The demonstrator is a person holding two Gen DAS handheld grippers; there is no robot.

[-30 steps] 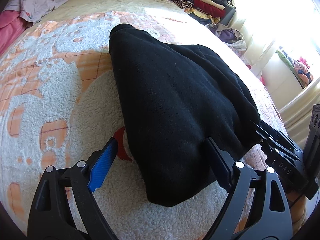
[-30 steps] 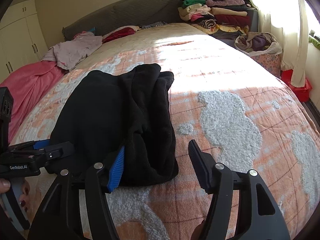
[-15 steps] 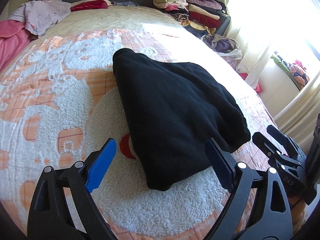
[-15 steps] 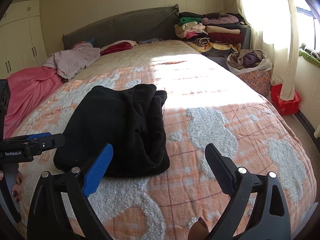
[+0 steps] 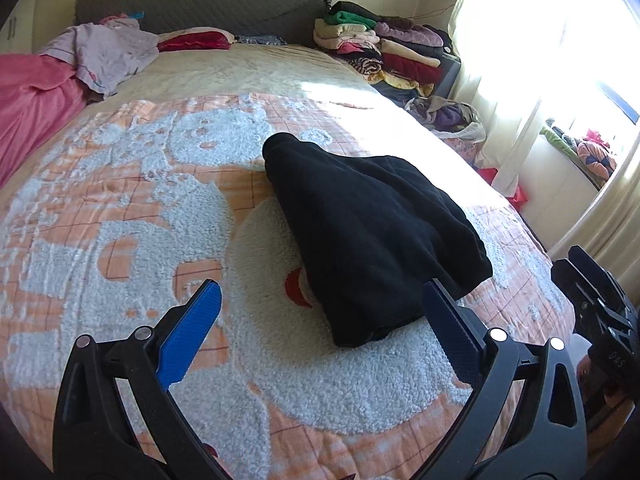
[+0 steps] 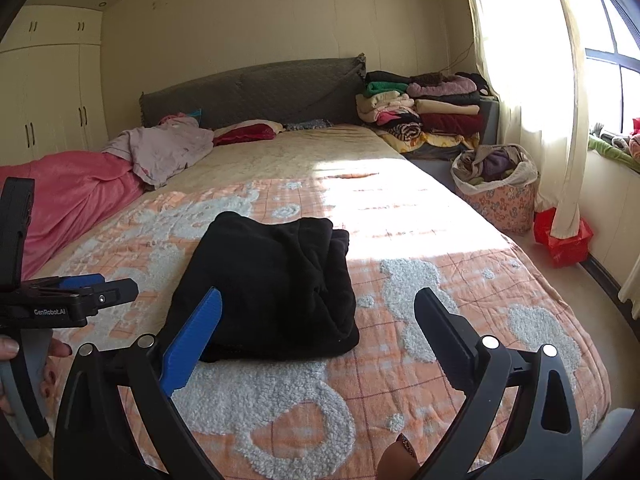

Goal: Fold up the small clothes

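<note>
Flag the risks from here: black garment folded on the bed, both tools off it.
1. The black garment has a bulky, layered right edge; the fold could slump open on the fluffy blanket.
2. The left tool and right tool are both opening with nothing between them, low near the garment's front edge; a careless move could catch it.
3. Glare from the window may hide edges of the black fabric.

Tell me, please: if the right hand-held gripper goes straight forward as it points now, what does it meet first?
Probably the folded black garment on the orange bedspread. The right hand-held gripper, jaws opening with nothing between them, points at its near right edge. Depth is unclear, so it might land on the bedspread beside it.
</note>
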